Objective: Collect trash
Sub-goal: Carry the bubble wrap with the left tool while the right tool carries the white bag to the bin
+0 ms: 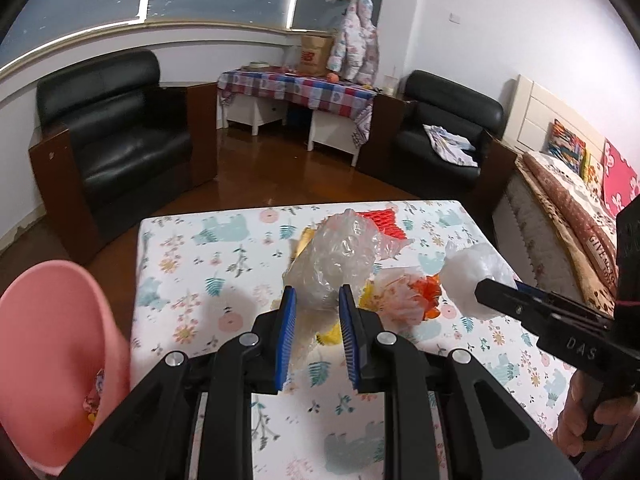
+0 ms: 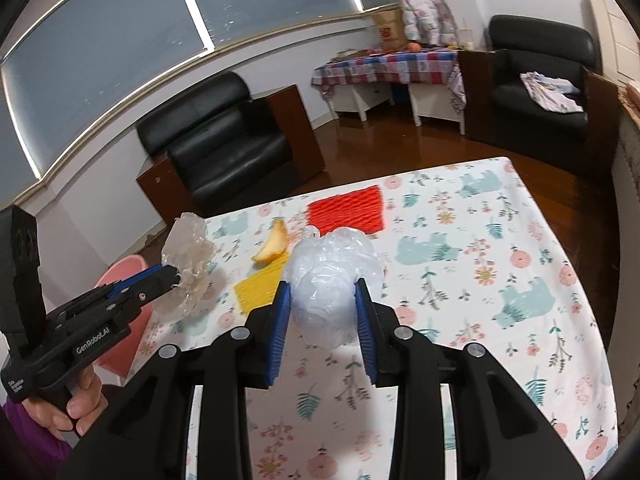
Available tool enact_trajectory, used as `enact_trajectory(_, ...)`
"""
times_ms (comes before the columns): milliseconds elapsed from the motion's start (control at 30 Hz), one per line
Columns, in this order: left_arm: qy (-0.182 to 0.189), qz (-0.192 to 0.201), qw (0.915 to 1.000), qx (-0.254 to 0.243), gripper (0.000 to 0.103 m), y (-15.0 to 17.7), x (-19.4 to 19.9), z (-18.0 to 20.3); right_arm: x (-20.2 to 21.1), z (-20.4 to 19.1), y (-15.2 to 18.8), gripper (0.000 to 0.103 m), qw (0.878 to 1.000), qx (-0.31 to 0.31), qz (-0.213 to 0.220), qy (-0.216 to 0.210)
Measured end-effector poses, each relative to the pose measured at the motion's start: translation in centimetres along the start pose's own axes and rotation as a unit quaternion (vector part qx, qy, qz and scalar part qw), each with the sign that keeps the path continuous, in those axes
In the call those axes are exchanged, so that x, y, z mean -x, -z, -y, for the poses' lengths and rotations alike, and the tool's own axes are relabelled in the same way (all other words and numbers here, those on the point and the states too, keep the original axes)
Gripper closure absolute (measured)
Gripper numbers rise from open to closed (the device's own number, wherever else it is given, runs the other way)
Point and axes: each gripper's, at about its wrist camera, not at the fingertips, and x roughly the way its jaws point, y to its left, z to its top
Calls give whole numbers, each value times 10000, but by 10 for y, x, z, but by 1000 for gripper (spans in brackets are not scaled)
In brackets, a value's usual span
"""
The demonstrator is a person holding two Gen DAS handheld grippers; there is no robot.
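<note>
Two bags: each hand-held gripper carries one crumpled plastic bag, both lifted above the tabletop point(image 2: 520, 208) with the animal-and-flower cloth.
Left load: a crumpled clear plastic bag point(image 1: 336, 256), slightly yellowish, sits between the blue pads of the left hand-held gripper point(image 1: 318, 300); the right wrist view shows it held in the air beside the table's edge.
Right load: a crumpled white, half-transparent plastic bag point(image 2: 332, 280) is pinched in the right hand-held gripper point(image 2: 324, 292).
Opening, left: jaws are partly closed and press the bag from both sides.
Opening, right: jaws are a little wider, closed on the round bundle.
How the bags will handle: I judge them very light, soft and springy; the film is smooth, so it may slip or swell out of the pads.
Where to hold: best at the thick, bunched middle, not at a loose corner, which would stretch and pull free.
Still on the tabletop: a red ribbed foam sheet point(image 2: 346, 210), a yellow ribbed foam sheet point(image 2: 256, 286), a curved piece of yellow fruit peel point(image 2: 274, 248).
Probable goal: the pink plastic bin point(image 1: 52, 352) near the table's left edge, with some scraps already inside.
</note>
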Motion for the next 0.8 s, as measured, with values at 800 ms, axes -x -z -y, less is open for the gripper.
enact_trajectory(800,-788,707,9916,743,82,12,80,-91,-9,-94,0,71,9930,881,-109,-780)
